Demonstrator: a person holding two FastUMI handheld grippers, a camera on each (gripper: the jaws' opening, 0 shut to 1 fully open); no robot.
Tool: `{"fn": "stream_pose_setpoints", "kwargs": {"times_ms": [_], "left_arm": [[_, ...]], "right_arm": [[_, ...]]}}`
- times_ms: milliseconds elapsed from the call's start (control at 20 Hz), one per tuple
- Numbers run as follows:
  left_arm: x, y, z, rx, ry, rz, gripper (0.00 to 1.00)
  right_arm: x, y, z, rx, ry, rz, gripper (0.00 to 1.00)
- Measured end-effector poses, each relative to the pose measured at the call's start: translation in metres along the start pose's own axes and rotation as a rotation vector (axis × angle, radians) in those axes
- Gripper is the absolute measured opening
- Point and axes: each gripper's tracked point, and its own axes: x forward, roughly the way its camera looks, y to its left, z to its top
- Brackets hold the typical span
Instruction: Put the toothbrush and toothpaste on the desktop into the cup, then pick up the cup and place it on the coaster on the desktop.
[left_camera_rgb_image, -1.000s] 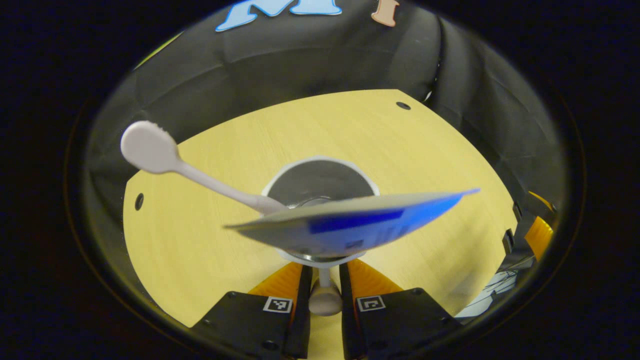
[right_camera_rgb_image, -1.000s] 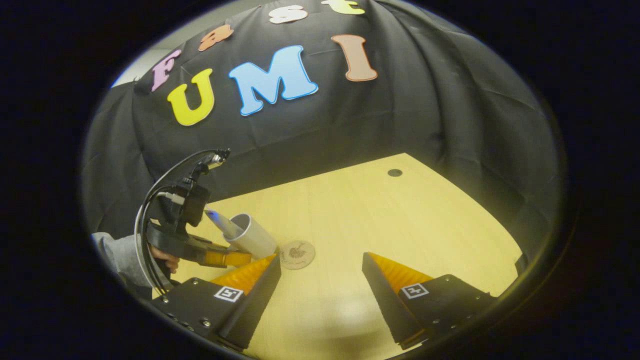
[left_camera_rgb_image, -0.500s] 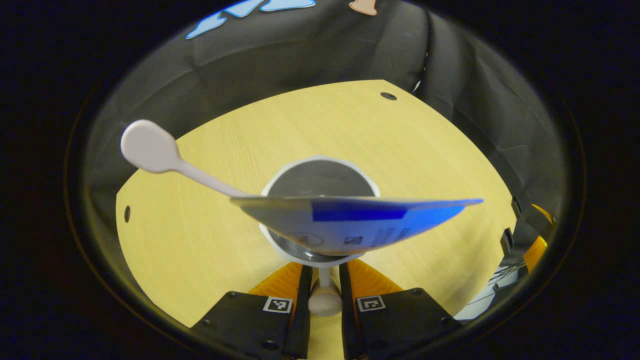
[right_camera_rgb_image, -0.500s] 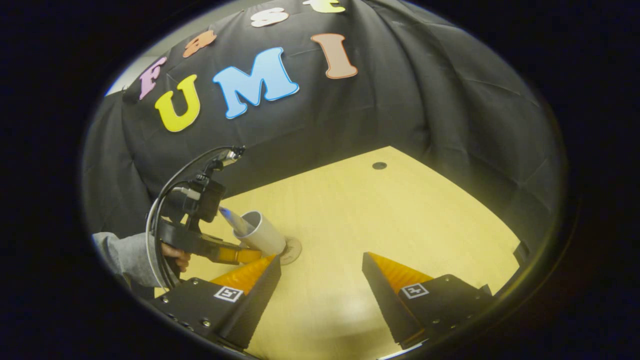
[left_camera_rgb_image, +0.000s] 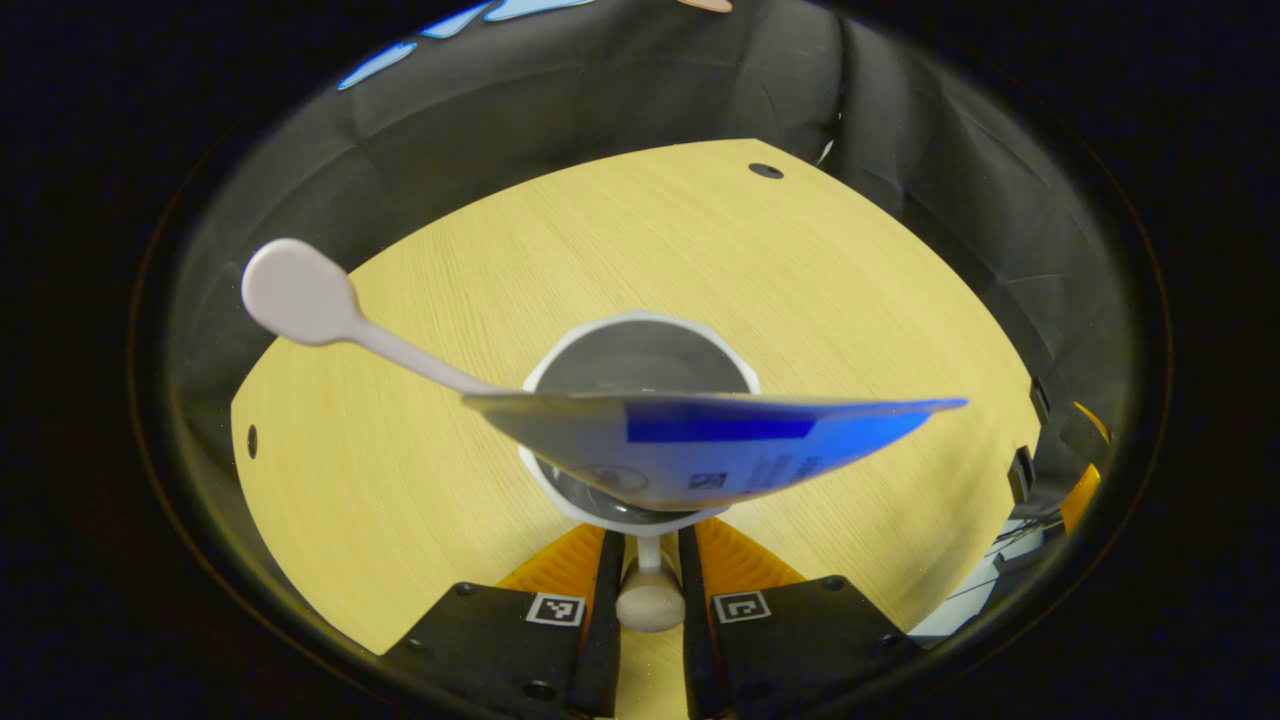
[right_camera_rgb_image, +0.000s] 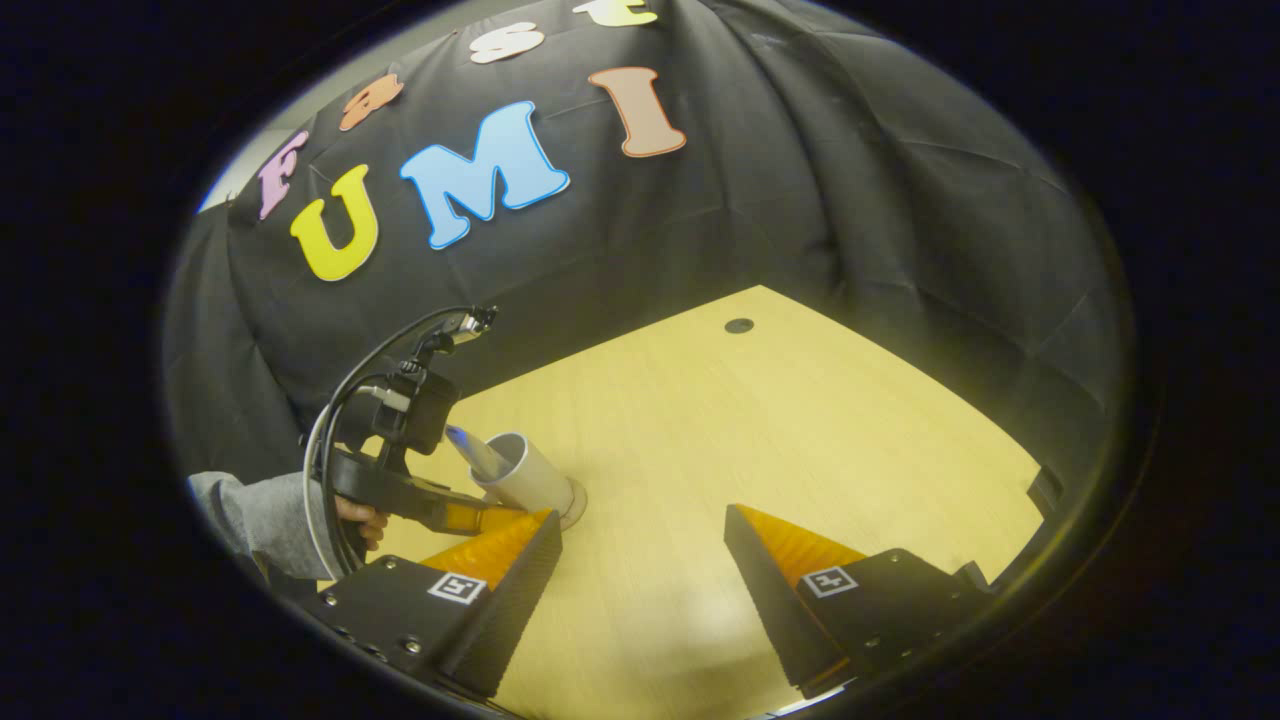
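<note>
Your desktop (right_camera_rgb_image: 760, 420) is the biggest thing here, pale wood running back to the black cloth wall (right_camera_rgb_image: 820, 180), with a small dark round hole (right_camera_rgb_image: 739, 325) near its far edge.

Next in size is your left gripper (left_camera_rgb_image: 650, 560). In the left gripper view its two fingers are drawn close together, pinching the cup (left_camera_rgb_image: 640, 350) by its handle (left_camera_rgb_image: 650, 600), which sits between them. In the right gripper view you see this gripper from the side, your hand (right_camera_rgb_image: 357, 517) and a grey sleeve (right_camera_rgb_image: 250, 515) behind it, with the cup tilted at the table.

Your right gripper (right_camera_rgb_image: 640, 540) has its fingers spread wide apart over bare wood, gripping nothing.

The cup is white outside, grey inside. The toothpaste (left_camera_rgb_image: 700, 450) lies across its mouth, a white and blue tube; its printing is too small and blurred to read. The toothbrush (left_camera_rgb_image: 320, 310) sticks out of the cup toward the upper left, its rounded head well clear of the rim.

The coaster (right_camera_rgb_image: 573, 500) peeks out just under the cup's base.

Against a second ago: in the right gripper view the coaster lay fully exposed beside the cup; now the cup covers nearly all of it. The tube's flat end has also levelled out.
</note>
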Motion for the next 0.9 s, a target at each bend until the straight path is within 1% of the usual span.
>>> {"fn": "stream_pose_setpoints", "kwargs": {"times_ms": [300, 400, 450, 500, 550, 700, 750, 900], "left_arm": [[-0.002, 0.0, 0.0, 0.017, 0.01, 0.022, 0.33], [-0.004, 0.001, 0.0, 0.02, 0.005, 0.034, 0.35], [-0.004, 0.0, 0.0, 0.025, 0.004, 0.036, 0.43], [-0.007, -0.001, 0.002, 0.027, -0.005, 0.035, 0.43], [-0.01, -0.003, 0.005, 0.027, -0.019, 0.034, 0.52], [-0.017, -0.008, 0.011, 0.021, -0.065, 0.041, 0.86], [-0.021, -0.01, 0.012, 0.013, -0.08, 0.039, 0.87], [-0.036, -0.015, 0.008, -0.021, -0.134, 0.041, 0.97]], "right_arm": [[-0.001, -0.005, 0.0, 0.029, 0.003, -0.003, 0.98], [-0.003, -0.008, 0.0, 0.035, 0.004, -0.002, 0.98], [-0.003, -0.009, 0.001, 0.029, 0.004, -0.004, 0.99], [-0.001, -0.009, 0.001, 0.022, 0.003, -0.002, 0.99], [-0.001, -0.009, 0.002, 0.018, 0.003, 0.003, 0.98], [0.0, -0.006, 0.005, -0.004, 0.001, 0.025, 0.98], [-0.001, -0.005, 0.007, -0.014, -0.002, 0.032, 0.98], [-0.002, 0.001, 0.016, -0.057, -0.015, 0.061, 0.98]]}}
